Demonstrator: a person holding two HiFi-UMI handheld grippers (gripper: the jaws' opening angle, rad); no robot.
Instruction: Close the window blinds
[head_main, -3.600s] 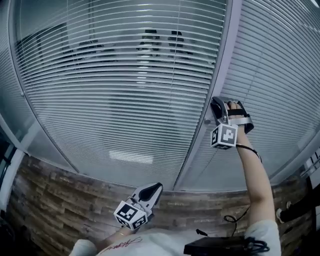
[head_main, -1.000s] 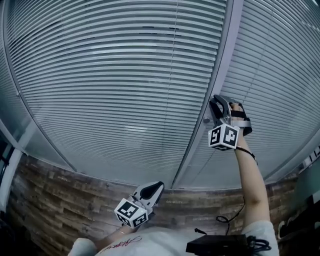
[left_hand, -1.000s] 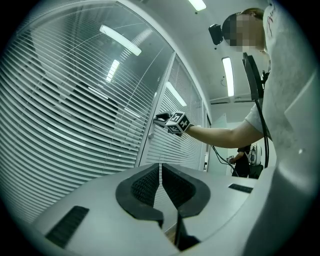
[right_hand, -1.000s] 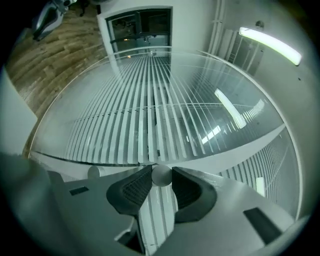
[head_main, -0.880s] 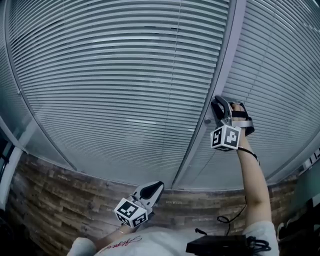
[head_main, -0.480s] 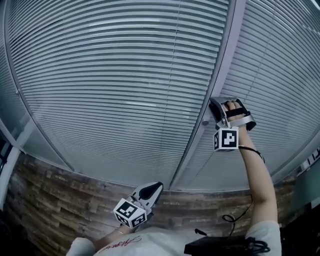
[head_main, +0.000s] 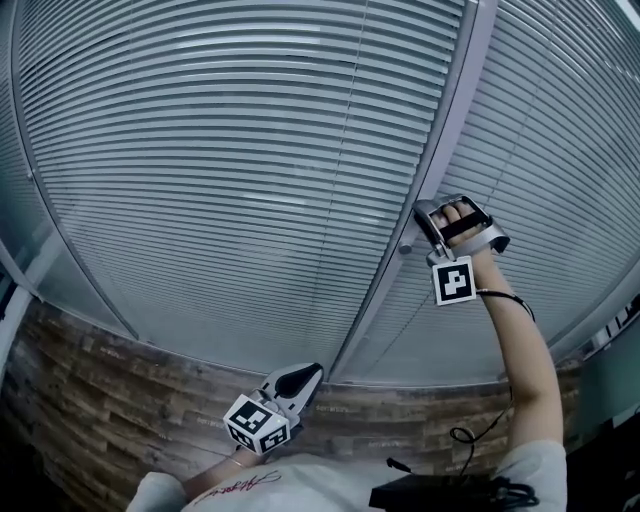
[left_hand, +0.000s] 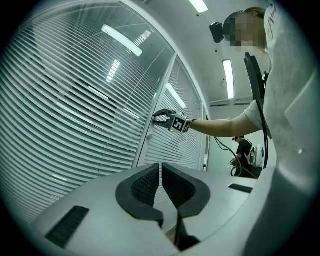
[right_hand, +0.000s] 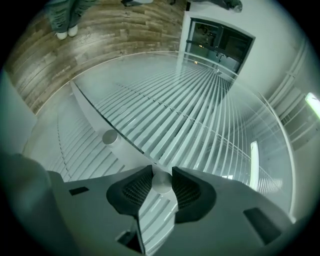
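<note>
The window blinds (head_main: 230, 150) hang behind glass, and their pale slats lie nearly flat against each other. My right gripper (head_main: 422, 212) reaches up to the grey frame post (head_main: 445, 140) and is shut on a small round metal knob (right_hand: 161, 182), which sits between its black pads. A second knob (right_hand: 110, 136) on the same post is free and shows below the gripper (head_main: 405, 247). My left gripper (head_main: 308, 374) hangs low by the body, shut with nothing in it (left_hand: 161, 172). The left gripper view also shows the right gripper (left_hand: 159, 114) at the post.
A second blind panel (head_main: 560, 150) fills the right side. Wood-pattern floor (head_main: 120, 390) runs below the glass wall. A black device with cables (head_main: 440, 492) hangs at the person's waist. Another person (left_hand: 245, 155) stands far down the room.
The right gripper has rolled on the knob, its marker cube swinging round to hang below the hand. The slats have tilted further shut, and the room seen behind them earlier is hidden. The left gripper stayed put.
</note>
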